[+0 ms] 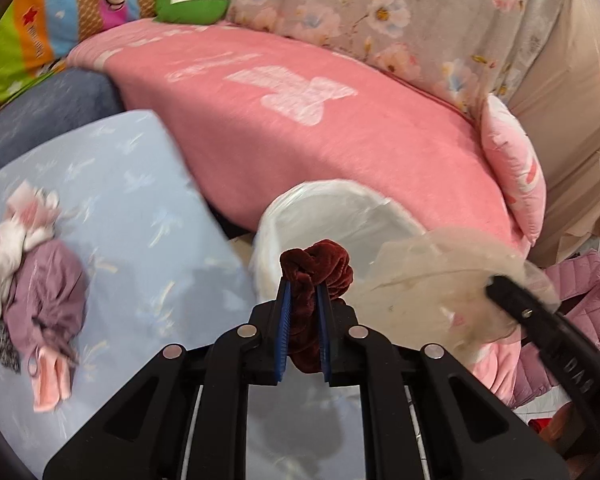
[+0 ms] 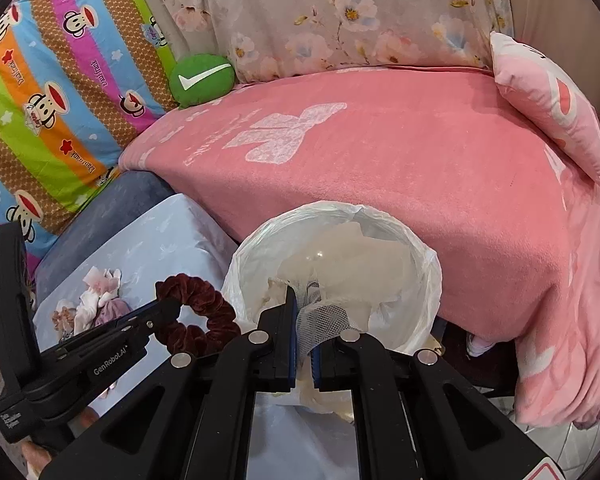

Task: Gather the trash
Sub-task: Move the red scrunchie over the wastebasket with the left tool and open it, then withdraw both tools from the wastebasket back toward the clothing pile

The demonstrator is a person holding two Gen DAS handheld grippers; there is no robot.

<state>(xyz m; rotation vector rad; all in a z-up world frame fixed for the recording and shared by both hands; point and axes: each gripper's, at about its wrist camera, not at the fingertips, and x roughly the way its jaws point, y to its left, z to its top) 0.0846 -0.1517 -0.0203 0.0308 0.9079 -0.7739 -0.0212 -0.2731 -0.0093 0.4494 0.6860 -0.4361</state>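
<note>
My left gripper (image 1: 304, 284) is shut on a dark red velvet scrunchie (image 1: 316, 270) and holds it in front of the bin lined with a white plastic bag (image 1: 320, 208). In the right wrist view the scrunchie (image 2: 198, 314) hangs just left of the bin's rim (image 2: 428, 256), held by the left gripper (image 2: 168, 312). My right gripper (image 2: 305, 294) is shut on a piece of white mesh and cream plastic wrap (image 2: 326, 316) over the bin's mouth. The wrap also shows in the left wrist view (image 1: 440, 280).
A small heap of clothes and crumpled scraps (image 1: 36, 264) lies on the pale blue sheet (image 1: 140, 200) to the left. A pink blanket (image 2: 380, 168) covers the bed behind the bin. A pink pillow (image 2: 548, 108) and a green cushion (image 2: 202, 78) lie on it.
</note>
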